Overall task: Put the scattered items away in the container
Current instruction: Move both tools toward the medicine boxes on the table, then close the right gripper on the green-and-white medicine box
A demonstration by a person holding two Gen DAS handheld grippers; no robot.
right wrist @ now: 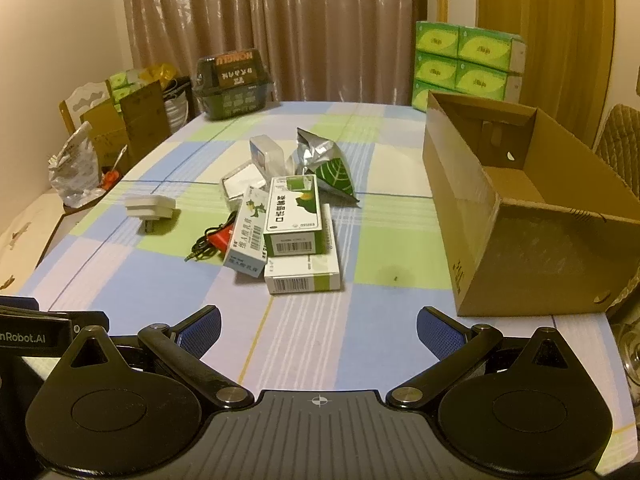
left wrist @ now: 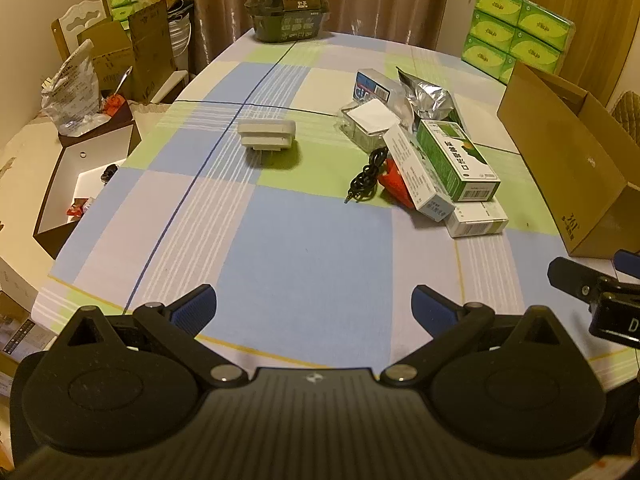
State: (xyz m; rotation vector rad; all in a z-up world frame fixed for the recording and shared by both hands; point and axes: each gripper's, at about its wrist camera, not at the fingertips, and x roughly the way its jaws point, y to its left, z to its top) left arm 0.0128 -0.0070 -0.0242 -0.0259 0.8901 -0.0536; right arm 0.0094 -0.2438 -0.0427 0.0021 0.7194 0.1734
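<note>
Boxes (right wrist: 294, 220) piled ahead of gaping right claw (right wrist: 318, 330), well apart

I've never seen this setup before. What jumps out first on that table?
A jumbled pile of boxes and a foil pouch sits mid-table on the checked cloth, with a white plug lying apart to its left. An open cardboard box stands at the right. Both grippers, left and right, hover open and hold nothing.

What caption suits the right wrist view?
Open right gripper faces piled medicine boxes, a white plug and an empty cardboard box.
</note>
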